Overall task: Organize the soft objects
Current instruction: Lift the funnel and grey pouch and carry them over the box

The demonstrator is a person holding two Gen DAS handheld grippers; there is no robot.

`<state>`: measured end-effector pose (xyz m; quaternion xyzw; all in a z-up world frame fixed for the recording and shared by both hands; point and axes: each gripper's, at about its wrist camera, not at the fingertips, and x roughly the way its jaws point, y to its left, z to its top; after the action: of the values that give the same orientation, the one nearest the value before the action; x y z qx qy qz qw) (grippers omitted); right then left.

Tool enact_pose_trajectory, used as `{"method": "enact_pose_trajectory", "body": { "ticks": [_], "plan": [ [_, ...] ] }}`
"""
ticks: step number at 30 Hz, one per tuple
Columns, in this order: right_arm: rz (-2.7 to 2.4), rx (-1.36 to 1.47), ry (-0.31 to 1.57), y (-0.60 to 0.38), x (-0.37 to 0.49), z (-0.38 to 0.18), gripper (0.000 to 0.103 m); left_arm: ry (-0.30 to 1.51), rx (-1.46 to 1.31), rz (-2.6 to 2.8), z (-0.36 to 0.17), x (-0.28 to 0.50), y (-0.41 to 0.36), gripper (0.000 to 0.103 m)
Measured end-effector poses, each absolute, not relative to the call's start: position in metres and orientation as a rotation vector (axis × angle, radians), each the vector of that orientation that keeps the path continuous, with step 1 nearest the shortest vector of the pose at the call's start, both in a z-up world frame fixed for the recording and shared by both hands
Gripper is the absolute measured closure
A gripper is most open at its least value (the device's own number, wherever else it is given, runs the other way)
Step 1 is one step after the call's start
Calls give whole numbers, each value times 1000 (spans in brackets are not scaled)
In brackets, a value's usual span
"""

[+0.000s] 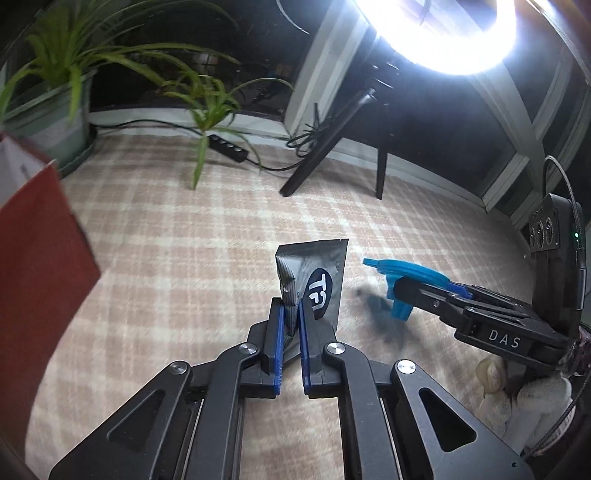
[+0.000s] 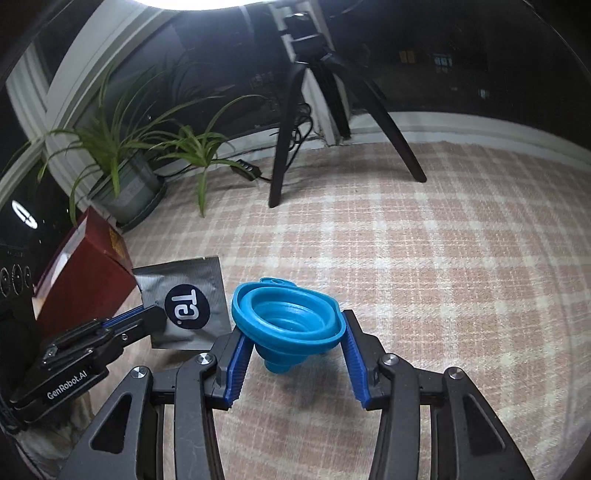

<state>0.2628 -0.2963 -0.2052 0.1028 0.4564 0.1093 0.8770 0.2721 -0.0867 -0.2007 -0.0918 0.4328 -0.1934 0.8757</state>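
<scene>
floor: plaid rug [image 2: 424,240]; light: ring lamp [image 1: 443,33]; corner: potted plant [image 1: 62,88]

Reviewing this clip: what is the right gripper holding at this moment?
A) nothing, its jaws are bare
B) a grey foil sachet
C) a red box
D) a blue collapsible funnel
D: in the right wrist view the right gripper has its blue pads pressed against the sides of the blue collapsible funnel, lifted off the checked cloth; the grey foil sachet is pinched by the left gripper instead.
</scene>
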Motion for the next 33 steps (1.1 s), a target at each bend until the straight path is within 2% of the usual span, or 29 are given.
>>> {"method": "enact_pose_trajectory", "body": {
  "ticks": [17, 33],
  "plan": [
    [387, 121, 853, -236, 238, -147, 61, 760, -302, -313, -146, 218, -12, 97],
    [635, -38, 737, -103, 251, -86, 61, 634, -366, -16, -90, 183, 129, 97]
  ]
}}
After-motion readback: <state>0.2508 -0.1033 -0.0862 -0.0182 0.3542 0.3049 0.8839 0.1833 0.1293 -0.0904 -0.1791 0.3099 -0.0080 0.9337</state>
